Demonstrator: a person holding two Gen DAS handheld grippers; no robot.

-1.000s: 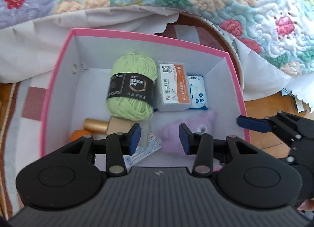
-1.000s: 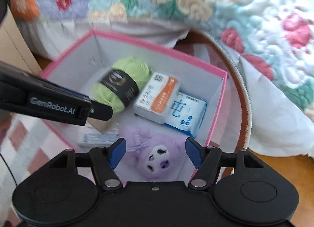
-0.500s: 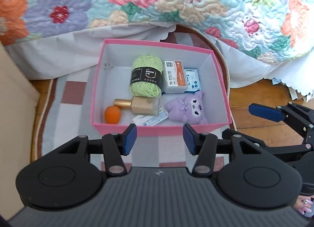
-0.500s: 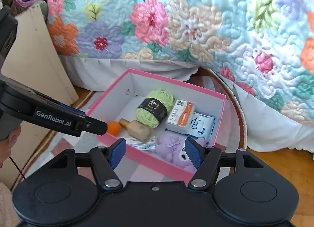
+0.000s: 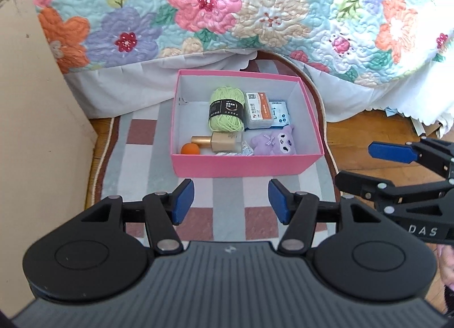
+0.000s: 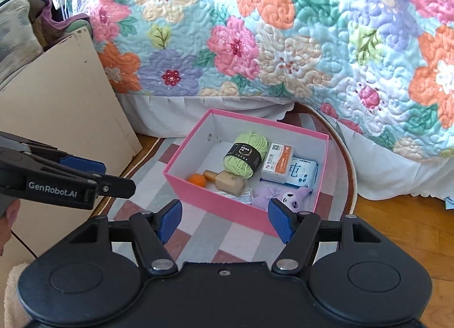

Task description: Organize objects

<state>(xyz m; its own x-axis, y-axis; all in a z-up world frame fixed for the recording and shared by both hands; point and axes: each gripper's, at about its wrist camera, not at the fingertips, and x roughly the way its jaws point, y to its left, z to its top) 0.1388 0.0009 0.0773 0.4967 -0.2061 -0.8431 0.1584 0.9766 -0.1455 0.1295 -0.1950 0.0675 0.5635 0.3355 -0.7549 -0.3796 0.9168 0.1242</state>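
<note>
The pink box (image 5: 247, 167) sits on a checked rug (image 5: 142, 163) on the wooden floor (image 5: 369, 132), its far side close to the white bed skirt (image 5: 127, 83) under the flowered quilt (image 5: 227, 10).

Inside the box, the green yarn ball (image 5: 227, 113) lies against the far half, with an orange-and-white packet (image 5: 258, 110) just beside it toward the box's right wall and a blue-and-white tissue pack (image 5: 281, 112) partly under that packet. Along the box's near wall lie an orange ball (image 5: 190, 149), a gold bottle (image 5: 220, 142) on its side, a small printed sachet (image 5: 244, 152) and a purple plush toy (image 5: 273, 143).

A beige board (image 5: 37, 129) leans well to the left of the box.

The left hand-held gripper (image 5: 231, 204) hangs short of the box's near wall, over the rug, fingers spread and holding nothing. The right hand-held gripper (image 6: 224, 218) is likewise parted and empty, near the box's near right corner. Nothing lies between either gripper and the box.
</note>
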